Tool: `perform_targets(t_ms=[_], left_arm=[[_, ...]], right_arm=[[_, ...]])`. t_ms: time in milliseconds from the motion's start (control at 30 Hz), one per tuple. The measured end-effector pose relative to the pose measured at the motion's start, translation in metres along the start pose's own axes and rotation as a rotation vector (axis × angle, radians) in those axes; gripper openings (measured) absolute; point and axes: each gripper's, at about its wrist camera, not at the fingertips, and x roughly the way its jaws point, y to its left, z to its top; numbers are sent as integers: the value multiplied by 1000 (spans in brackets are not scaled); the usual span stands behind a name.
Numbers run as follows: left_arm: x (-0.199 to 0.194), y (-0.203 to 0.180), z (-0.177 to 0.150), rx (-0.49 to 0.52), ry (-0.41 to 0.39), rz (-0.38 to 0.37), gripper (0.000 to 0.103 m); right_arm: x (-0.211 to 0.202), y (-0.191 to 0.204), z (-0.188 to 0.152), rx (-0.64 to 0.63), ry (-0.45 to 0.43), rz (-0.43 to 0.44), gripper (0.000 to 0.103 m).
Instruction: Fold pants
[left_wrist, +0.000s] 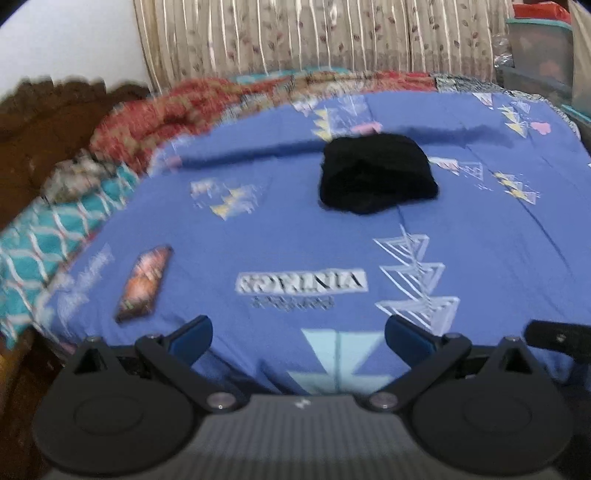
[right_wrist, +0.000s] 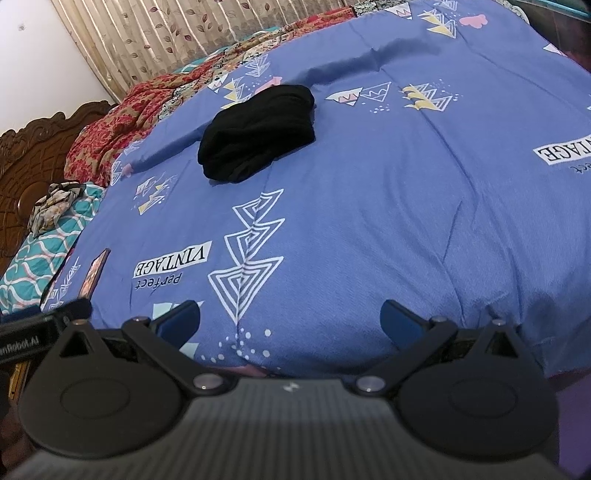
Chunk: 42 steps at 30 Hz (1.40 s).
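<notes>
We judge the fold done: the black pants (right_wrist: 256, 133) sit bundled on the bed (right_wrist: 406, 221), well beyond our left gripper (left_wrist: 298, 341) and right gripper (right_wrist: 290, 323), whose fingers gape empty.

One folded black pair of pants (right_wrist: 256, 134), one phone (right_wrist: 94, 274), one blue bedsheet (right_wrist: 406, 221) and two grippers were counted.

My pants (left_wrist: 376, 173) (right_wrist: 258, 133): black, soft fabric, folded down into a compact, rounded bundle with layered edges showing on the near side. Lying flat on the blue patterned bedsheet (left_wrist: 280, 229) (right_wrist: 388, 206), around mid-sheet, beyond its "VINTAGE" print and well short of the sheet's far edge. Nothing touching them.
</notes>
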Motion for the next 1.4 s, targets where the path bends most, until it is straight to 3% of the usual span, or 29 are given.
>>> perform_targets(t_ms=[100,300,900,1400], left_arm=[[1,-5,2,43,-18,46,103],[2,-16,0,91,0,52,103],[16,-13,-9,58,125,-3,103],[20,-15,-12,47,166,-24,103]], right_arm=[[1,-2,1,2,3,2,103],[1,-3,1,3,6,2,103],[1,-4,0,12,9,4,103],[1,-5,0,5,7,5,103]])
